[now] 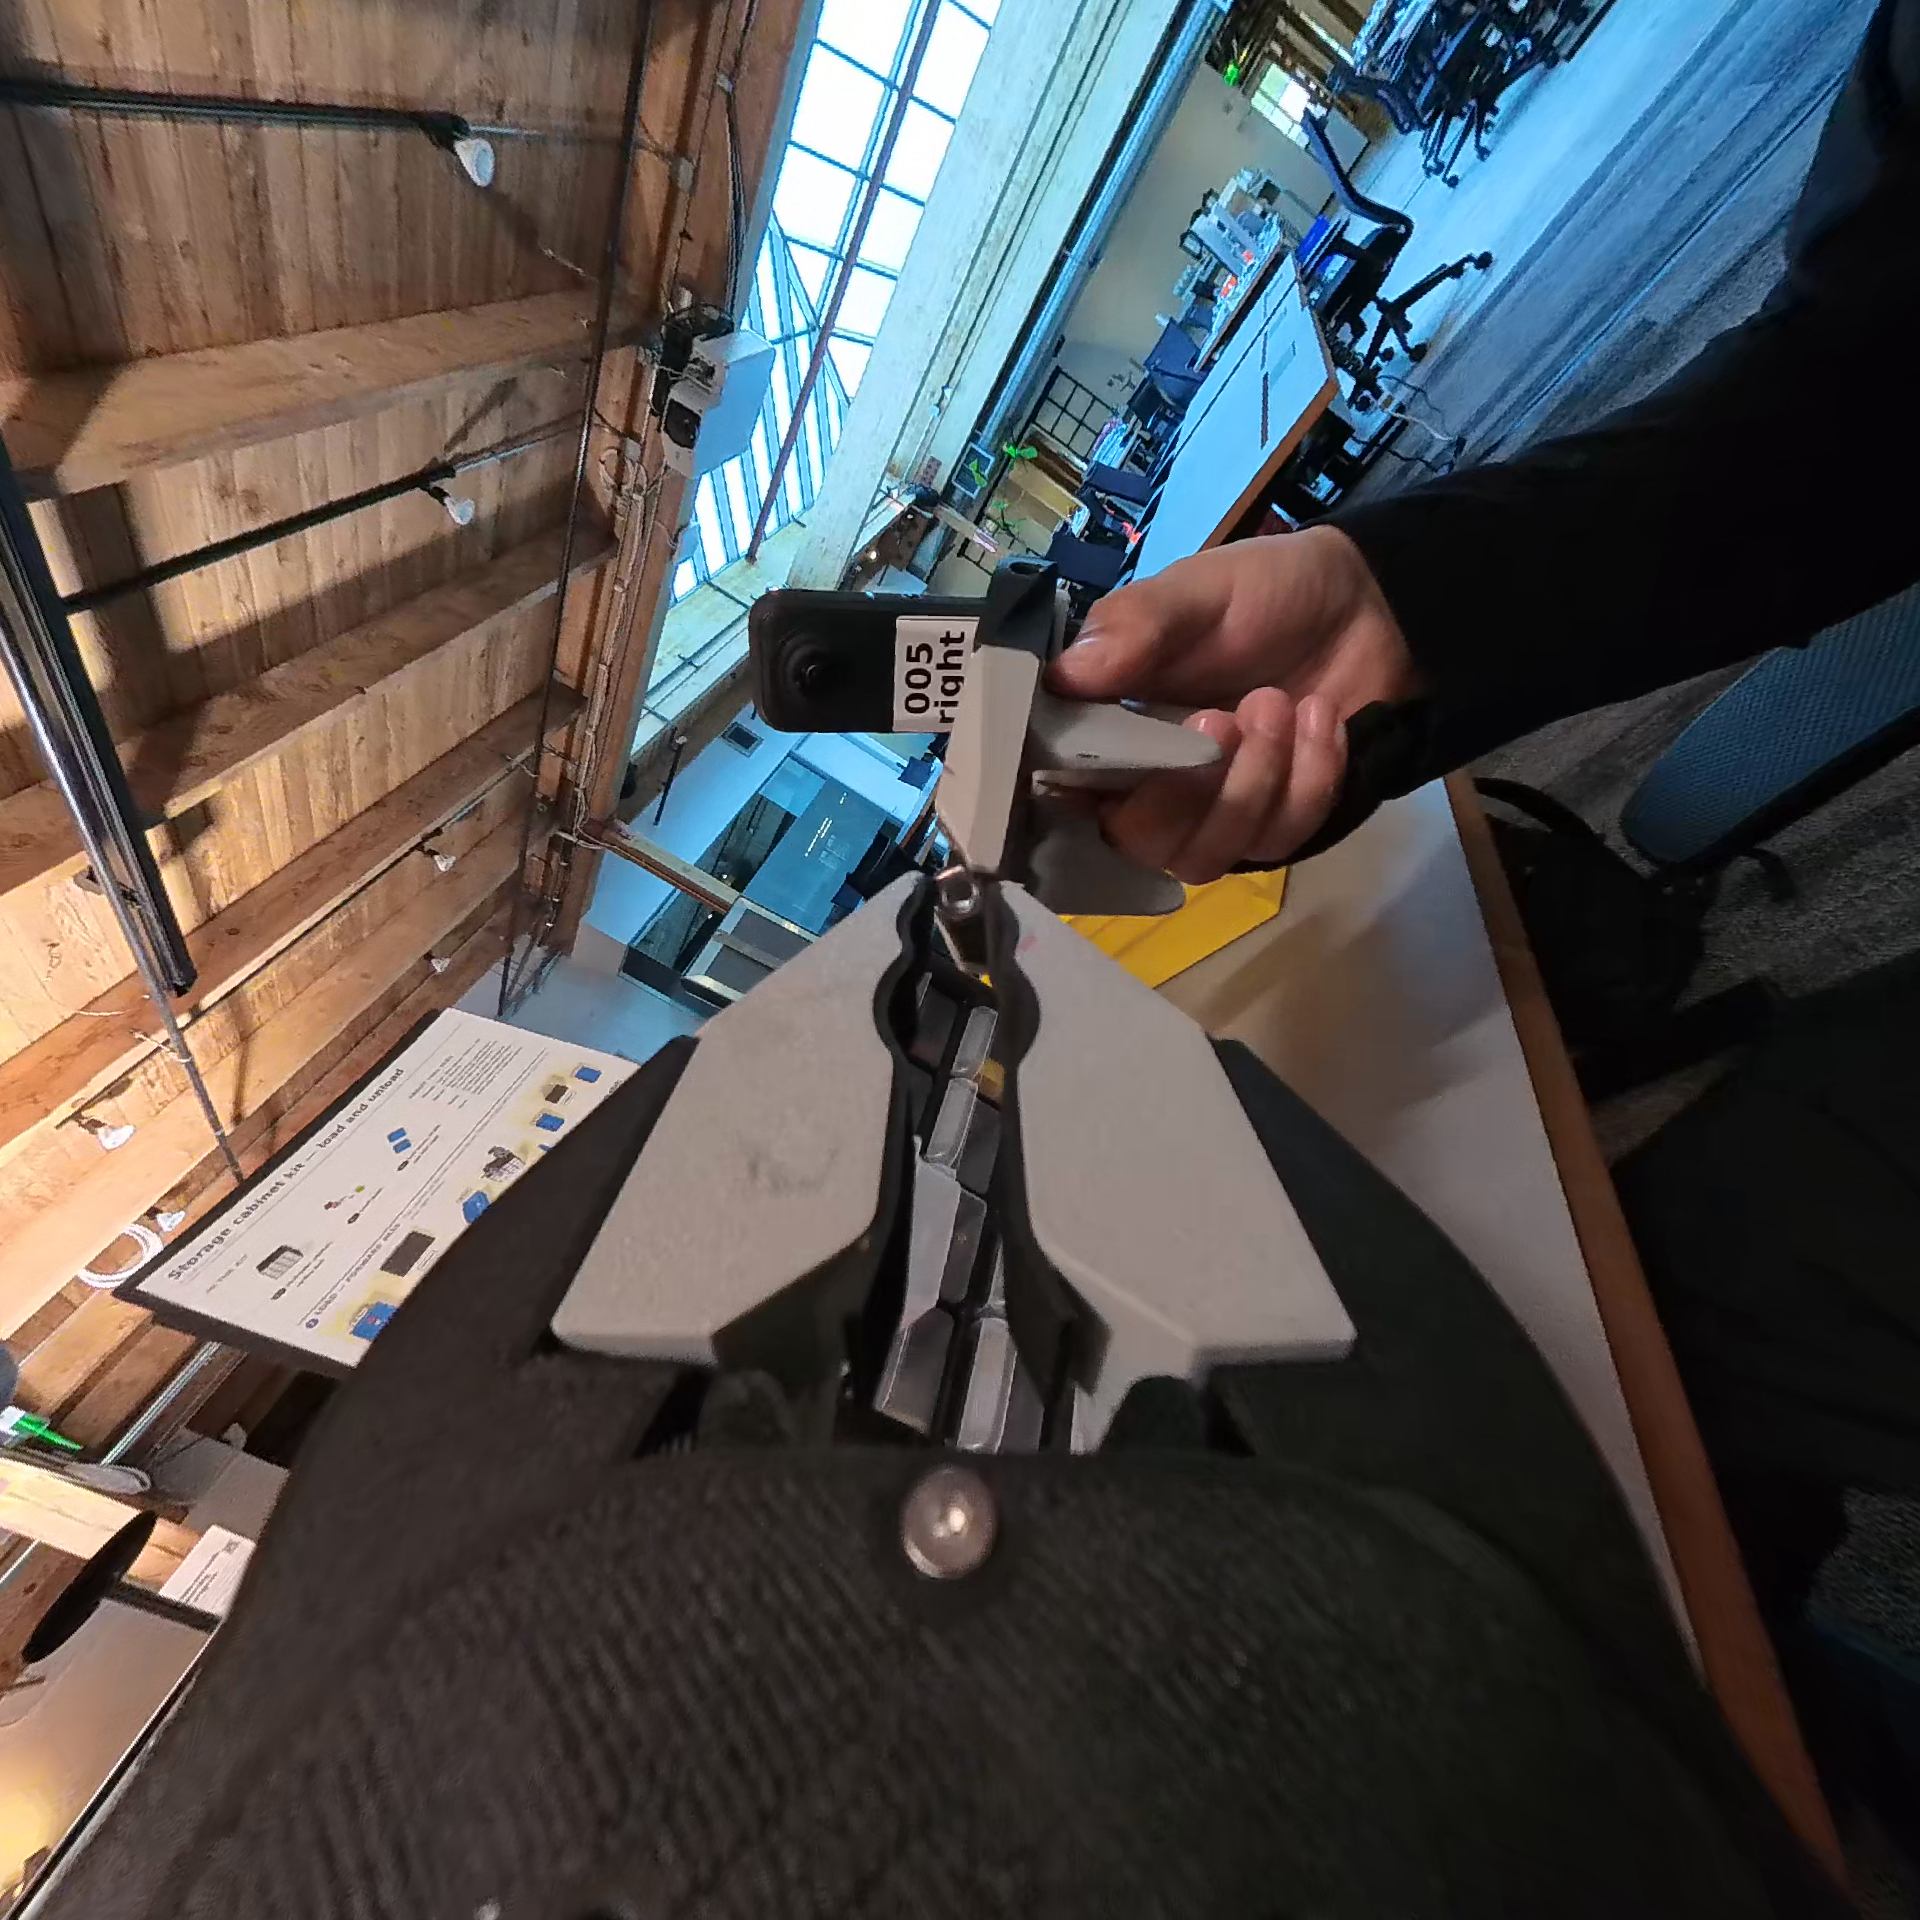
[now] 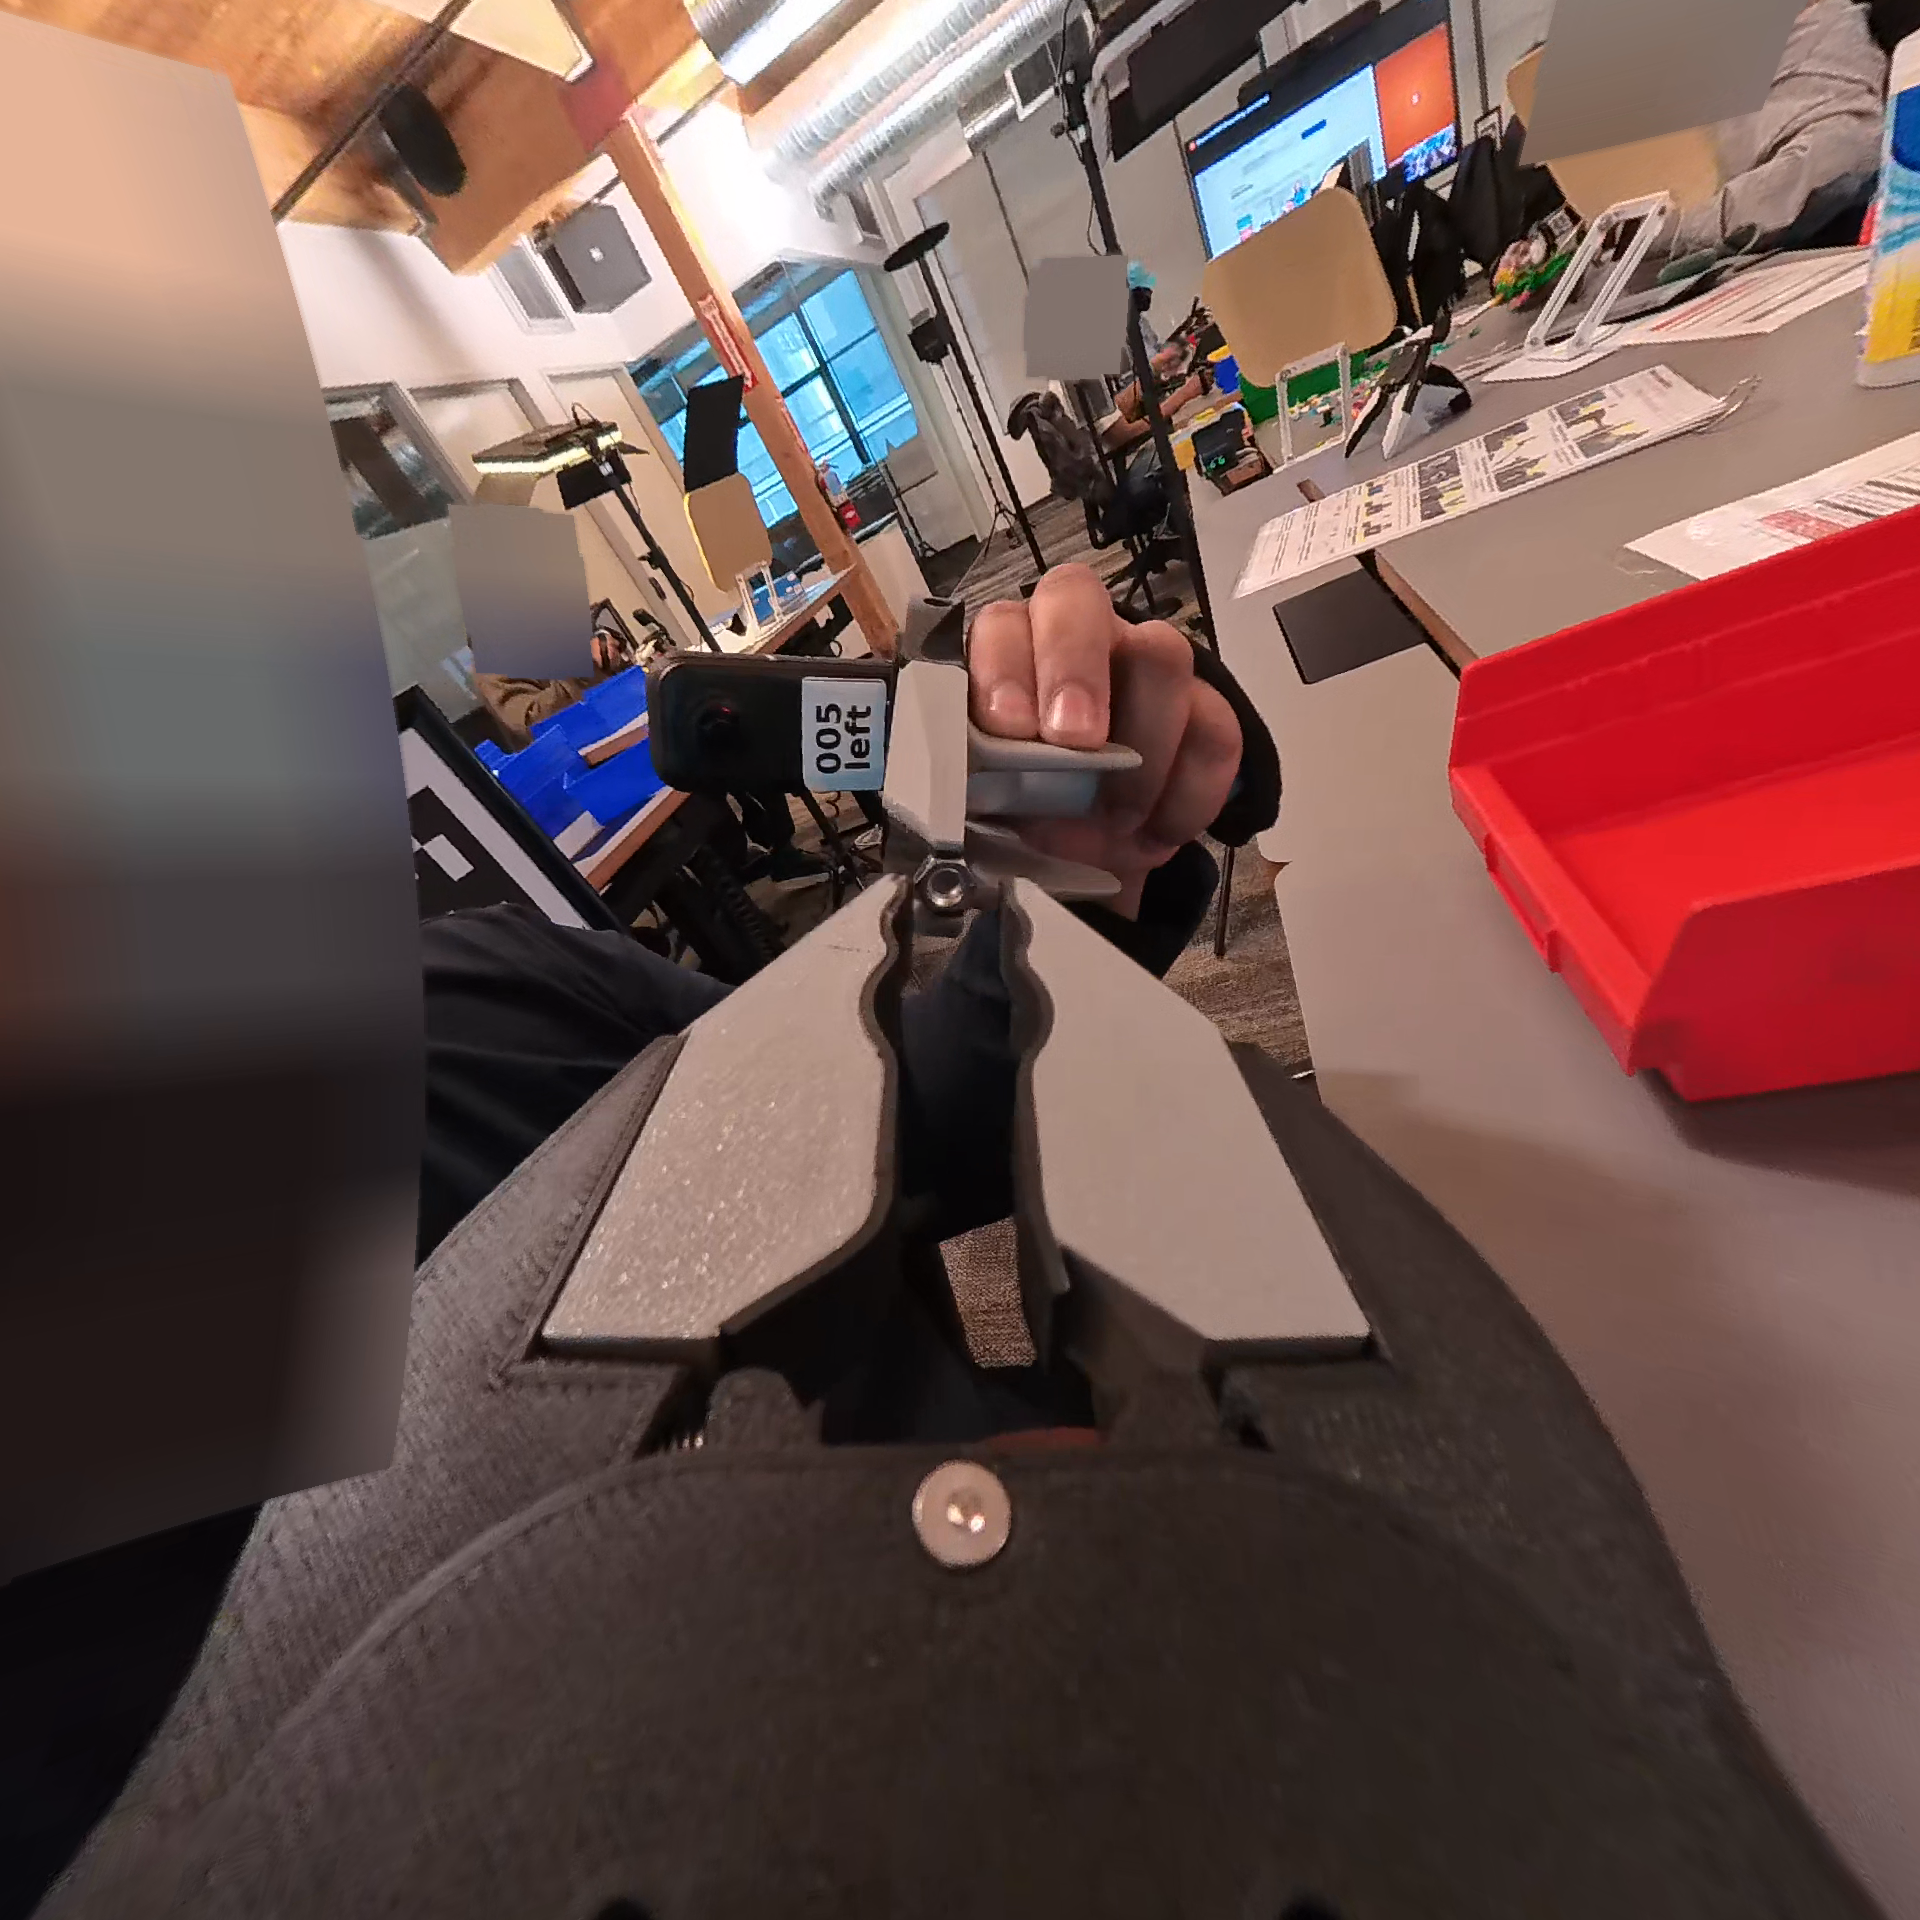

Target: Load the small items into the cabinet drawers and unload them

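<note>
The left claw (image 1: pixel 961 899) pinches a small silver nut (image 1: pixel 958 896) at its tips. The right claw (image 1: pixel 982 862), held in a hand (image 1: pixel 1247 696), meets the same nut above the white worktop (image 1: pixel 1403 1018), near its wooden edge.

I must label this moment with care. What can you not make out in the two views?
- Nut: too small in both views to tell which pads press it.
- Left view: the left tongs cover what lies beneath them, except for a narrow strip.
- Right view: a blurred patch hides the left side.
- Red bin: cut off by the right edge of the right view.
</note>
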